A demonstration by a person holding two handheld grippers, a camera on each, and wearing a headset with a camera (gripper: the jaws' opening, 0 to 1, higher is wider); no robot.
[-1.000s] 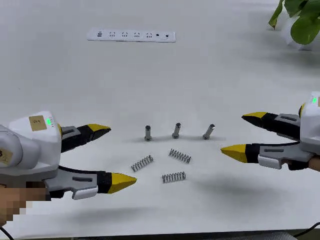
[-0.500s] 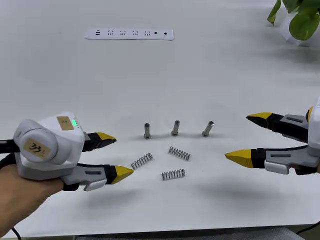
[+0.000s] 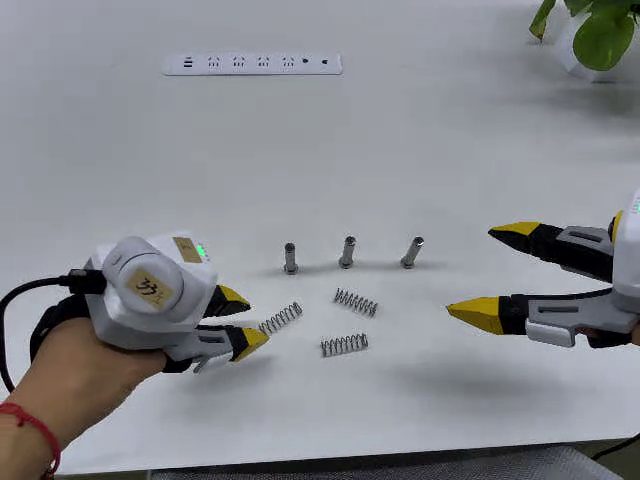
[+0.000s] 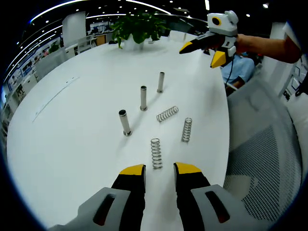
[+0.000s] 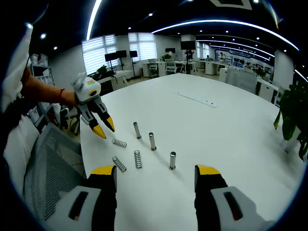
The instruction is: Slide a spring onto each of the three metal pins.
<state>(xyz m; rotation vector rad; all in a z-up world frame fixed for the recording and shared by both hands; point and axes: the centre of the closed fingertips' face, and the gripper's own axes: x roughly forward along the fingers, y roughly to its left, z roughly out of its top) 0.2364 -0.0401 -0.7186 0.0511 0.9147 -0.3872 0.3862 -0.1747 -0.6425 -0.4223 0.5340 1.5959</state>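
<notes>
Three short metal pins stand upright in a row on the white table: left pin (image 3: 290, 257), middle pin (image 3: 347, 251), right pin (image 3: 413, 251). Three springs lie flat in front of them: a left spring (image 3: 280, 319), a middle spring (image 3: 356, 302) and a near spring (image 3: 344, 345). My left gripper (image 3: 245, 318) is open with a narrow gap, and its tips sit just short of the left spring (image 4: 156, 153), holding nothing. My right gripper (image 3: 488, 270) hovers wide open to the right of the pins, also holding nothing. The pins show as well in the right gripper view (image 5: 152, 141).
A white power strip (image 3: 252, 64) lies at the far side of the table. A potted plant (image 3: 590, 30) stands at the far right corner. A black cable (image 3: 30, 295) trails from my left gripper. The table's front edge (image 3: 330, 460) runs close below the springs.
My left gripper has moved right and forward to the left spring, rolled over, and its jaws have narrowed. The right gripper has barely moved. Pins and springs lie as before.
</notes>
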